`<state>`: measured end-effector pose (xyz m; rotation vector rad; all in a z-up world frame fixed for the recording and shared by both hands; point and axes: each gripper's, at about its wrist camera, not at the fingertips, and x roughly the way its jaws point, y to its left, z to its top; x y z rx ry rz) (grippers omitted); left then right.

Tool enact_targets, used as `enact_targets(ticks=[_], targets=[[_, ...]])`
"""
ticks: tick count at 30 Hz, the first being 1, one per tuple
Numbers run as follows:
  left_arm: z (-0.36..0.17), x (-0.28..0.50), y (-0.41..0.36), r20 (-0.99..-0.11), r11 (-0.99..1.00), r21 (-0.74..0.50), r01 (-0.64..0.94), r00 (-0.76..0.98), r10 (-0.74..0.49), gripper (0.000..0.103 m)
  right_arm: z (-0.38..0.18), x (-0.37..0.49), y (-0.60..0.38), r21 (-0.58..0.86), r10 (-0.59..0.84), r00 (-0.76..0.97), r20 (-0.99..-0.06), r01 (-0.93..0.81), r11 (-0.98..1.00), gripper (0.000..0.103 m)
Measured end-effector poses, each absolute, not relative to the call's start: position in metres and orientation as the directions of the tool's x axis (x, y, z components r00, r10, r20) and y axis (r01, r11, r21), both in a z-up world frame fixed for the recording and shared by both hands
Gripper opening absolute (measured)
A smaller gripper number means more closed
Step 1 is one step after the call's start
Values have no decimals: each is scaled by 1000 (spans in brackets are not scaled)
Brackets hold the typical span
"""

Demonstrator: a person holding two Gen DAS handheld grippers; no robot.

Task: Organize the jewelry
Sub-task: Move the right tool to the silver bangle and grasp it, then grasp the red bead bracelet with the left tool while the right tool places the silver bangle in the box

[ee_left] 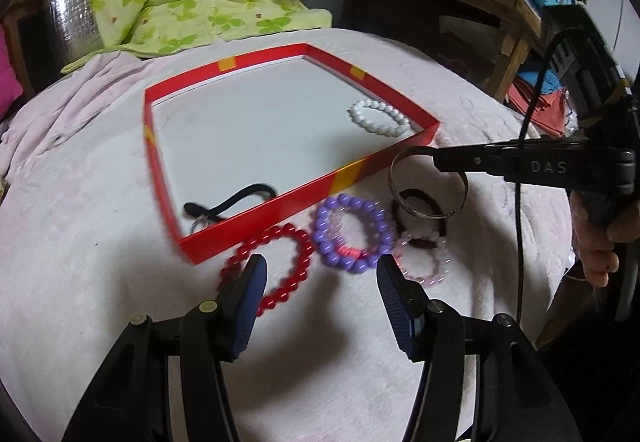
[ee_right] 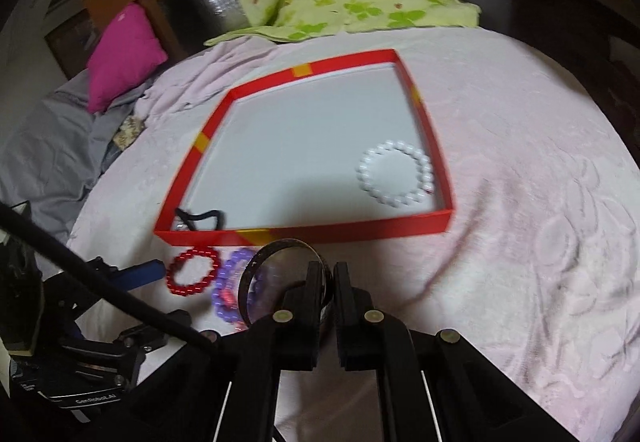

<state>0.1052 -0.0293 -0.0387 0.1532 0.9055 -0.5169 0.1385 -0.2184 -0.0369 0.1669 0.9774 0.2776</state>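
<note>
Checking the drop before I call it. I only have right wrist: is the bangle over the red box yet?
Observer: No. The left wrist view shows the right gripper shut on the metal bangle, outside the near wall of the red box and above the blanket.
Operator: Anything under it?
Observer: Yes. A dark ring lies under it, with a pale pink bead bracelet beside that. The gripper hides them from you.
Operator: Left gripper busy?
Observer: No. The left gripper is open and empty, low over the red bracelet and the purple bracelet.
</note>
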Motion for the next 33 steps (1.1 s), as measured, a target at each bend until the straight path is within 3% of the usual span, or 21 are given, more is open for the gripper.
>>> enact_targets(ticks=[6, 13, 23, 27, 29, 33], targets=[[-41, 108, -37, -792, 861, -28, 508, 514, -329, 58, -46, 141, -252, 284, 272, 510, -816, -57, 957, 6], [-44, 112, -3, -803, 896, -54, 441, 514, -302, 58, -50, 142, -258, 299, 275, 496, -824, -33, 954, 6], [-53, 116, -13, -820, 892, -49, 449, 491, -293, 58, -64, 147, -257, 295, 264, 444, -856, 1, 955, 6], [-65, 119, -16, -852, 891, -45, 451, 449, -270, 41, -69, 147, -264, 300, 262, 431, -863, 20, 954, 6], [-67, 119, -16, -852, 890, -41, 454, 449, -268, 38, -69, 146, -267, 301, 263, 432, -863, 20, 954, 6], [-65, 119, -13, -851, 887, -59, 457, 441, -284, 14, -67, 145, -265, 290, 255, 435, -864, 14, 957, 6]])
